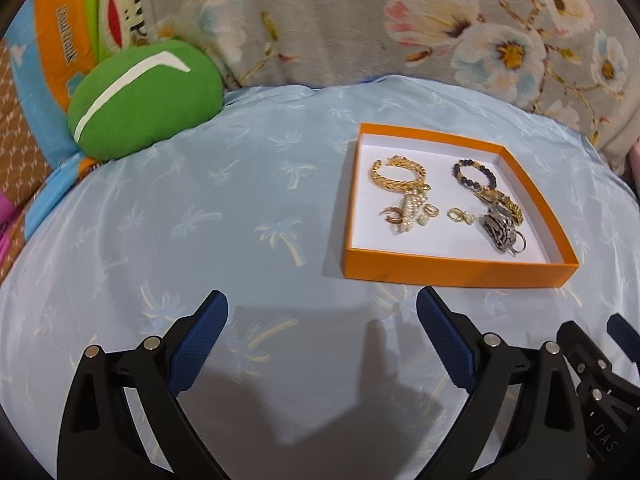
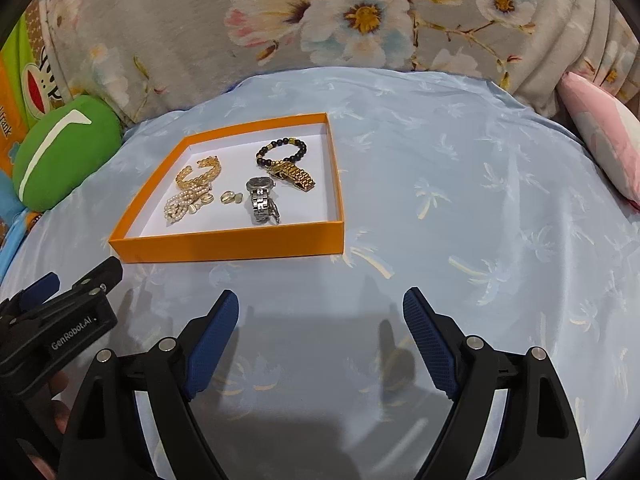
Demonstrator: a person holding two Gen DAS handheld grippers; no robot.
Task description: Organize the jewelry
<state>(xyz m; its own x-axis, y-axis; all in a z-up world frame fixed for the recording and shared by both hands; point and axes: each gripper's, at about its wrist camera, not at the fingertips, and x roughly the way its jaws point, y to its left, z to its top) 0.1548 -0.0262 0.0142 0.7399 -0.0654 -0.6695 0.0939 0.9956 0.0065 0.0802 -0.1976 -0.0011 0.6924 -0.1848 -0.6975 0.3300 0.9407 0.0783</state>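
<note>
An orange tray [image 1: 456, 270] [image 2: 228, 244] with a white floor lies on a light blue sheet. It holds a gold chain bracelet [image 1: 396, 174] [image 2: 200, 174], a pearl strand [image 1: 410, 210] [image 2: 180, 204], small rings [image 2: 230, 197], a dark bead bracelet [image 1: 474, 172] [image 2: 282, 150], a gold watch [image 2: 294, 176] and a silver watch [image 1: 500, 232] [image 2: 260, 196]. My left gripper [image 1: 322, 304] is open over bare sheet, short of the tray's near left corner. My right gripper [image 2: 320, 304] is open too, near the tray's front right corner. Nothing sits between either pair of fingers.
A green cushion [image 1: 144, 96] [image 2: 64, 152] lies at the left edge of the sheet. Floral fabric [image 1: 360, 20] rises behind the tray. A pink pillow [image 2: 604, 140] rests at the far right. The two grippers are side by side, close together.
</note>
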